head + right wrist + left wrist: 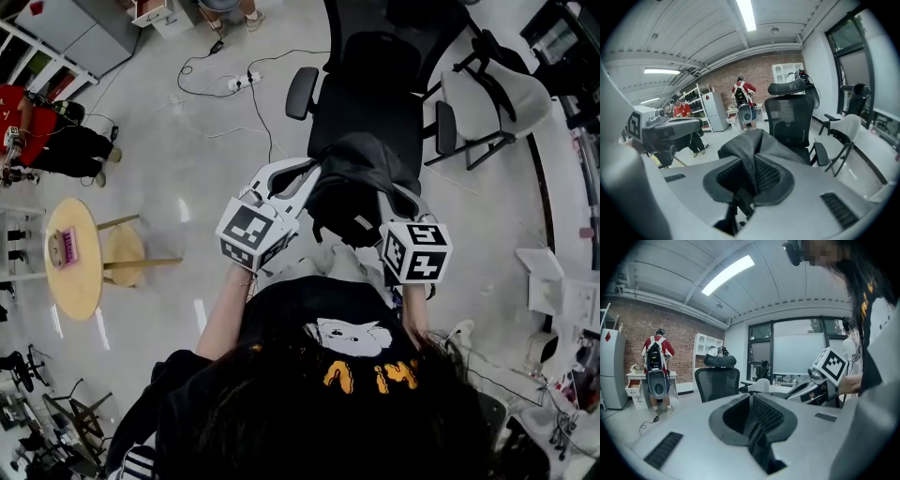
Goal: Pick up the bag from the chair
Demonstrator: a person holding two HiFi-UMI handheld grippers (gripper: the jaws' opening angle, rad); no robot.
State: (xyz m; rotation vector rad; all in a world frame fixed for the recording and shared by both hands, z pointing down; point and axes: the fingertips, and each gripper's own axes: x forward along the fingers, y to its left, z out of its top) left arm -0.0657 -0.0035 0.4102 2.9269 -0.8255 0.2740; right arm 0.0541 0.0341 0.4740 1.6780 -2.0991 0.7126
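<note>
A black bag (354,195) hangs between my two grippers, off the seat of the black office chair (370,89) behind it. My left gripper (317,176) grips it from the left and my right gripper (399,199) from the right. In the left gripper view the jaws (753,417) are shut on a dark strap (759,441) of the bag. In the right gripper view the jaws (751,174) are shut on a fold of the bag's grey-black fabric (752,145), with the chair (790,117) standing beyond it.
A white folding chair (497,98) stands right of the office chair. A round wooden table (75,258) with a stool is at the left. A power strip (242,82) and cables lie on the floor. A person in red (37,136) sits far left; another stands at a white desk (656,357).
</note>
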